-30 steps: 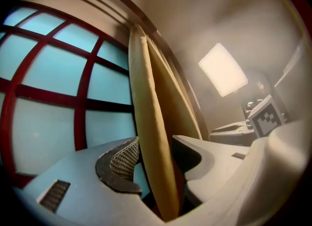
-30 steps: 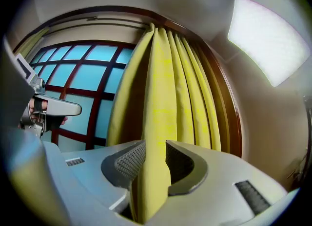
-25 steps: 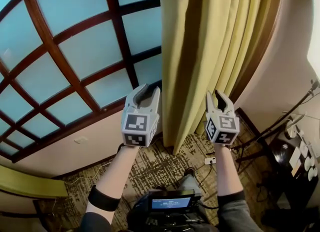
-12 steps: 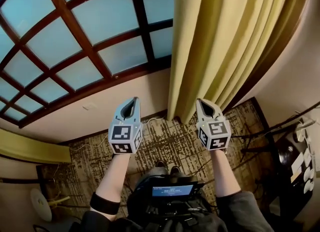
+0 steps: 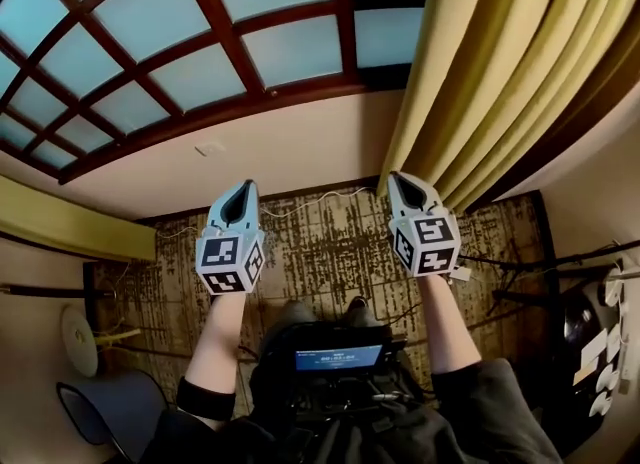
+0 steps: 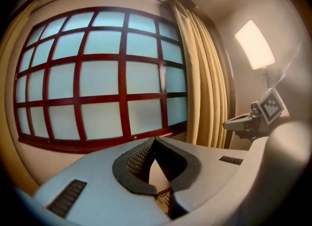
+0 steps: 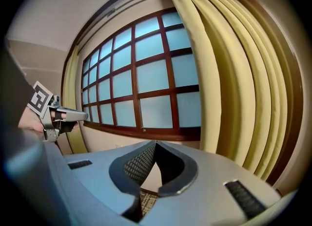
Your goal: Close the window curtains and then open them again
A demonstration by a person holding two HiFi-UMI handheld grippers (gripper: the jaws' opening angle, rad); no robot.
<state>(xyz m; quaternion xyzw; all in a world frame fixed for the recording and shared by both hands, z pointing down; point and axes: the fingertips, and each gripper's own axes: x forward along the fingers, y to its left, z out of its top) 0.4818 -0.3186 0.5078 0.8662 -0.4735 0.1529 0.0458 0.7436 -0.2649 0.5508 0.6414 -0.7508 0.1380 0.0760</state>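
There is one window (image 5: 290, 47), with a dark red wooden grid and pale blue panes, and it is uncovered. Two yellow curtains hang at it. The right curtain (image 5: 500, 72) is gathered in folds at the right edge of the window, and the left curtain (image 5: 70, 222) is gathered at its left edge, so both are open. The person holds two grippers, side by side and apart, lower than the window and pointing toward the wall under it. The left gripper (image 5: 243, 185) is below the middle of the window. Its two jaws are pressed together at the tips, and nothing is between them. The right gripper (image 5: 400, 178) is below the right edge of the window, near the lower end of the right curtain. Its two jaws are also together and hold nothing, and the curtain hangs to the right of them, not between them. Each gripper carries one marker cube. Below the window, one patterned carpet (image 5: 320, 247) covers the floor, and one white cable (image 5: 300, 202) lies along the foot of the wall. One lit lamp (image 6: 254, 45) stands to the right of the window, beyond the right curtain.
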